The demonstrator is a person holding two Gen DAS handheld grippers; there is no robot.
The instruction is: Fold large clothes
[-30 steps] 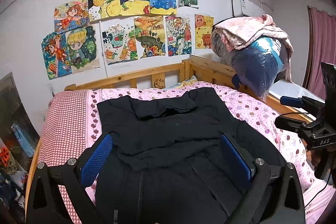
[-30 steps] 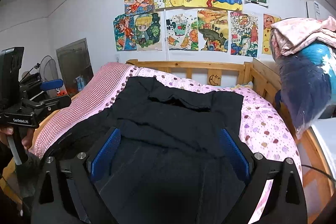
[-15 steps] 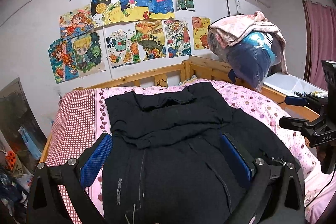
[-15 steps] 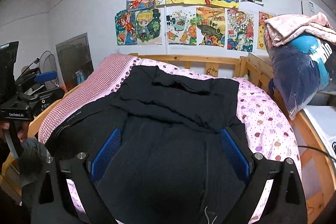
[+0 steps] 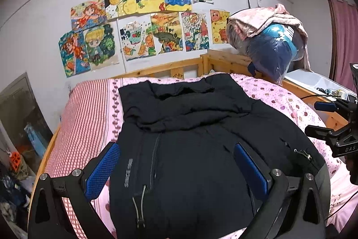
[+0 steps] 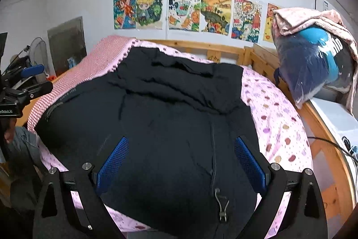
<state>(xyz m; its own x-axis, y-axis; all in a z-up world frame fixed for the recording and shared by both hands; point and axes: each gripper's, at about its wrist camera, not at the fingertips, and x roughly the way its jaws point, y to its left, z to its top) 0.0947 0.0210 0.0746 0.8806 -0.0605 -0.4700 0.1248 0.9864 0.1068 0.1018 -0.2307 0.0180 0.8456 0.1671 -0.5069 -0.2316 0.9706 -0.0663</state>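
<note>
The black jacket (image 5: 190,149) lies spread on the bed (image 5: 279,100), filling the centre and lower part of both frames, its far end already doubled back toward the headboard (image 6: 201,46). Both the left claw (image 5: 176,167) and the right claw (image 6: 181,160) are spread wide, gripping nothing, over its near hem. It looks soft and bulky, likely limp with a smooth shell, so thick hem corners beside the drawcord toggle (image 6: 220,203) offer the surest hold. Sleeves are hard to make out, black on black; the near hem is cut off at the bottom.
</note>
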